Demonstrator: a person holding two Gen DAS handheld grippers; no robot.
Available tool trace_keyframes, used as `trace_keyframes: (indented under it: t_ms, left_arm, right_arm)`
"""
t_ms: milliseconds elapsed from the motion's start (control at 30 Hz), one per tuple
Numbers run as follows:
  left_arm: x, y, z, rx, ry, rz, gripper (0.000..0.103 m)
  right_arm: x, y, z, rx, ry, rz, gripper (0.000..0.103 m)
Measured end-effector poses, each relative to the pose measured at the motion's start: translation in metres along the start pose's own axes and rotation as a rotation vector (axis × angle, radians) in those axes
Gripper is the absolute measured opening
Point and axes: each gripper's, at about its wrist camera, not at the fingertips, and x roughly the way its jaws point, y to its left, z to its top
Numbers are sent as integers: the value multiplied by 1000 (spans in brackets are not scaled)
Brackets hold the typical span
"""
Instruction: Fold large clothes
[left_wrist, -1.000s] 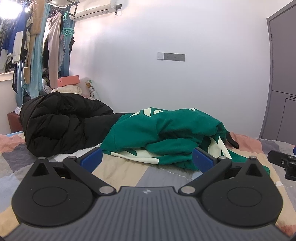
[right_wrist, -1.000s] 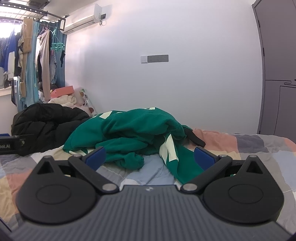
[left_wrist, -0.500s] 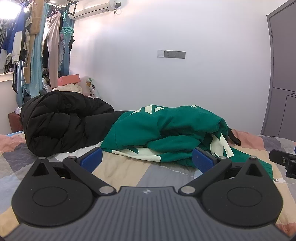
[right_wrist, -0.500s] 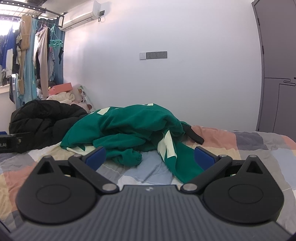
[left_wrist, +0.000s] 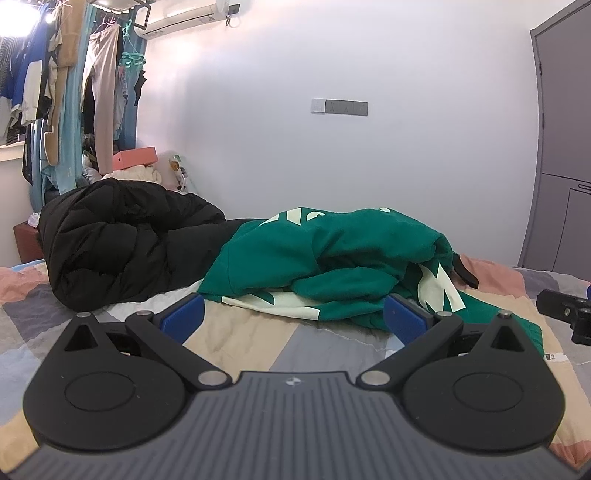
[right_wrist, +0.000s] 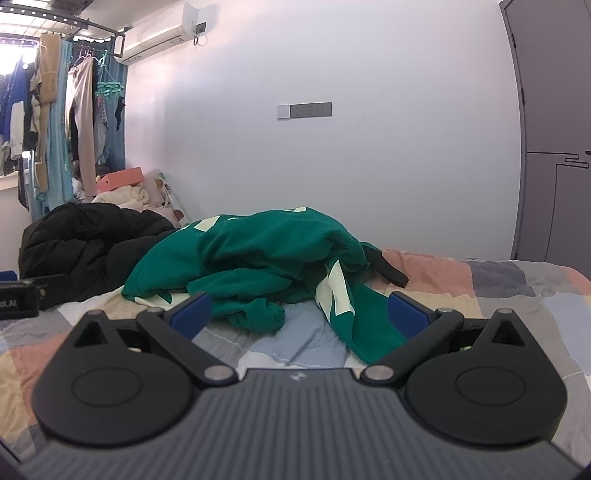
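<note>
A crumpled green sweatshirt with cream lettering lies heaped on the patchwork bed. It also shows in the right wrist view, with one sleeve end lying toward me. My left gripper is open and empty, low over the bed just in front of the sweatshirt. My right gripper is open and empty, just in front of the sleeve end and a hanging green flap.
A black puffer jacket lies heaped to the left of the sweatshirt. A rack of hanging clothes stands at far left. A grey wardrobe is at right. Part of the other gripper shows at the right edge.
Both grippers have tilted and moved slightly, so the sweatshirt sits a little higher in the views. Both stay open. The clothes have not moved.
</note>
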Motion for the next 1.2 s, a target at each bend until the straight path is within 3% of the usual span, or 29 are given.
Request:
trace_keyframes:
  t_ms: [967, 1200]
  left_arm:
    - [14, 16, 1, -53, 25, -44, 103]
    - [36, 24, -1, -44, 20, -44, 103]
  right_arm:
    - [16, 18, 11, 100, 59, 5, 103]
    - [33, 25, 10, 54, 90, -3, 103]
